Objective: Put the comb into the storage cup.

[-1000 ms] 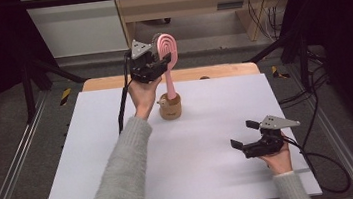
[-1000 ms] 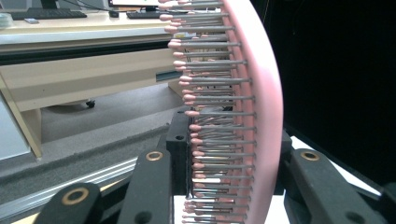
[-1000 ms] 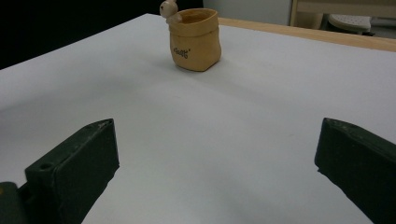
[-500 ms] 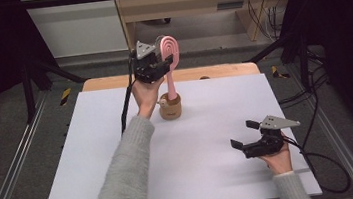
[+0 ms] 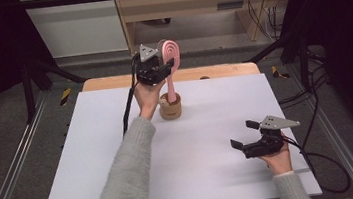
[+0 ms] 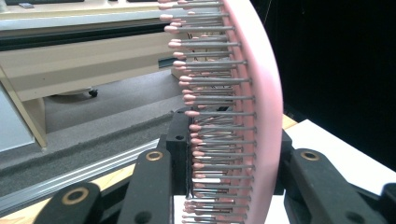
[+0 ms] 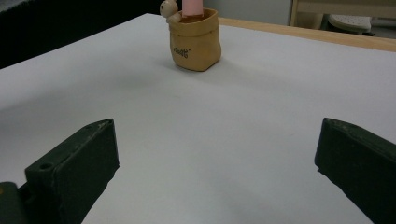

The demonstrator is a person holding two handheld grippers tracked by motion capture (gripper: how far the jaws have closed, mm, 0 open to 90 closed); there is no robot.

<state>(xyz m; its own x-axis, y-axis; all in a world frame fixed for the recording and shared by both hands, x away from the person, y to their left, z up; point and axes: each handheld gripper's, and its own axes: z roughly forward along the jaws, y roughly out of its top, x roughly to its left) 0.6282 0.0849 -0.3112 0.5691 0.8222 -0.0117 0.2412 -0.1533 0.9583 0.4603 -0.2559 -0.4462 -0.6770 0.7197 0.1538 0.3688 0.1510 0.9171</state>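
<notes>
A pink hairbrush (image 5: 170, 55) stands upright with its handle in a small tan pouch-shaped holder (image 5: 171, 111) at the back middle of the white table (image 5: 96, 164). My left gripper (image 5: 166, 66) is up at the brush head, shut on it. In the left gripper view the bristled head (image 6: 261, 93) sits between the two black jaws, bristles toward the left one. My right gripper (image 5: 244, 134) rests low at the table's front right, open, nothing between its jaws. In the right gripper view, the holder (image 7: 195, 42) lies far ahead of that gripper (image 7: 217, 158).
A wooden strip (image 5: 107, 83) runs along the table's back edge. Metal rails (image 5: 11, 168) flank both sides. Cables (image 5: 322, 158) trail off the right edge. A wooden shelf unit (image 5: 178, 3) stands behind the table.
My left gripper and the brush head have shifted slightly to the right. The right gripper has stayed put.
</notes>
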